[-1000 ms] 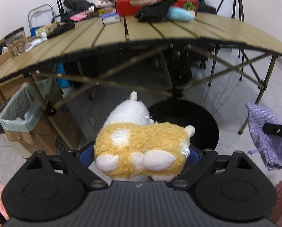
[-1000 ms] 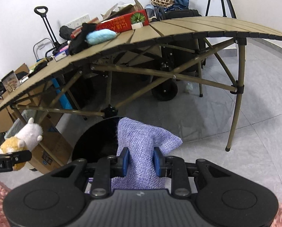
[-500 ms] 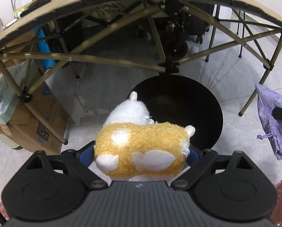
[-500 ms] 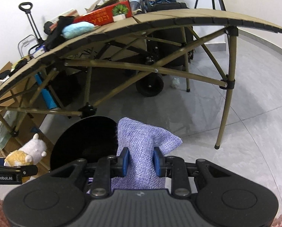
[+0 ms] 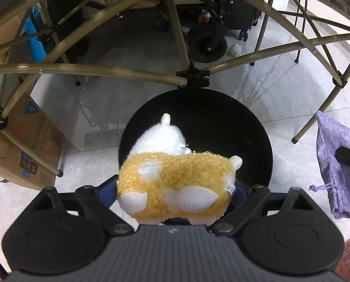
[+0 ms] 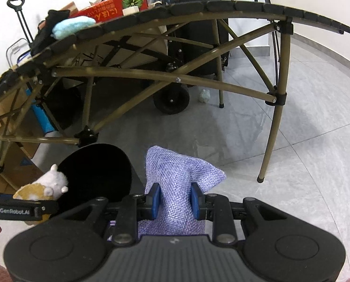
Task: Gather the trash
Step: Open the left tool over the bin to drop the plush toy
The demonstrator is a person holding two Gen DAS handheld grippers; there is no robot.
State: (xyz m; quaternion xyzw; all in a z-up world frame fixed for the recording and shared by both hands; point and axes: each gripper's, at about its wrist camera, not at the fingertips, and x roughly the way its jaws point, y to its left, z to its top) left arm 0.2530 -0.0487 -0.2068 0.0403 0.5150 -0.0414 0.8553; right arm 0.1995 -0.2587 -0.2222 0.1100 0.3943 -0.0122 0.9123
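Holding plush alpaca toy [image 5: 175,183] clamped crosswise in my left gripper [image 5: 176,189], jaws wide on its body, long axis left-right, head forward. Black round bin [image 5: 257,141] directly below and ahead; toy overhangs near rim. My right gripper [image 6: 175,201] pinched on purple drawstring pouch [image 6: 175,176], just right of bin, outside rim. Left hand nearer to drop.

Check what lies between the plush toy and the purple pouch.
In the right wrist view, the open black bin sits between the plush toy and the purple pouch.
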